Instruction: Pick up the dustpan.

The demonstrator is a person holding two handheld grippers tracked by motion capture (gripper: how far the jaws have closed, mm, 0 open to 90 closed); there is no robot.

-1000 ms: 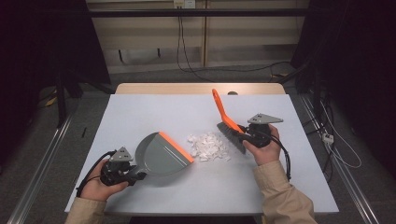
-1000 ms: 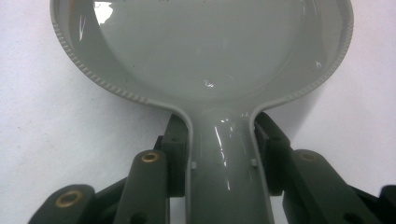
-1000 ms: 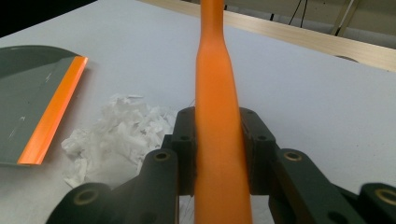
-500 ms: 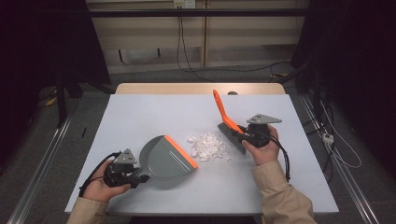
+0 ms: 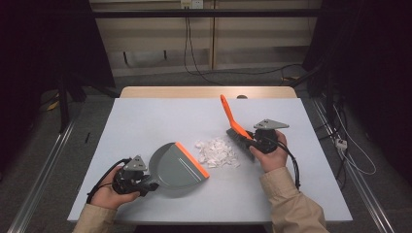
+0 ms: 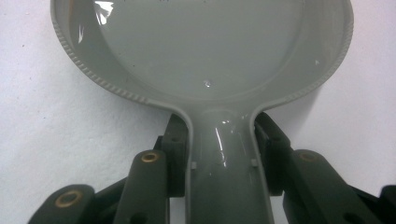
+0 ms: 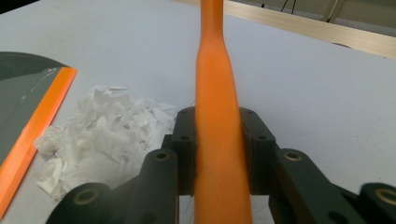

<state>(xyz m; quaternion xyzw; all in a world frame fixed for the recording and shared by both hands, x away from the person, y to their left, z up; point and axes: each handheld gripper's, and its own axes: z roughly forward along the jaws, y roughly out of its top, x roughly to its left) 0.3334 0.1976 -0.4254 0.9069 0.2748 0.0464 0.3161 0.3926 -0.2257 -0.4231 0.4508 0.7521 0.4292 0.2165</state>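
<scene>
1. The left gripper [image 5: 145, 183] is sitting near the table's [image 5: 145, 121] front-left corner, at about 7 o'clock from the table's middle; its jaws are pinching the grey handle of the dustpan [image 5: 177, 167], one on each side of the stem, as the left gripper view is showing [image 6: 224, 186].
2. The dustpan is lying flat on the table, its orange lip [image 5: 192, 159] pointing toward 2 o'clock; its pan [image 6: 201, 46] is looking bare inside.
3. The right gripper [image 5: 252, 144] is resting at about 3 o'clock from the table's middle; its jaws are clamping the brush [image 5: 232, 121] low on its orange handle [image 7: 217, 140], pads pressing on both sides.
4. The brush handle is tilting up and away toward 11 o'clock; its dark bristle end [image 5: 239, 141] is sitting down by the table, just beside the scraps.
5. The white paper scraps [image 5: 217, 153] are lying in a loose pile between the lip and the bristles; in the right gripper view the pile [image 7: 107, 135] is sitting at 9 o'clock from the handle, nearly touching the lip [image 7: 37, 140].
</scene>
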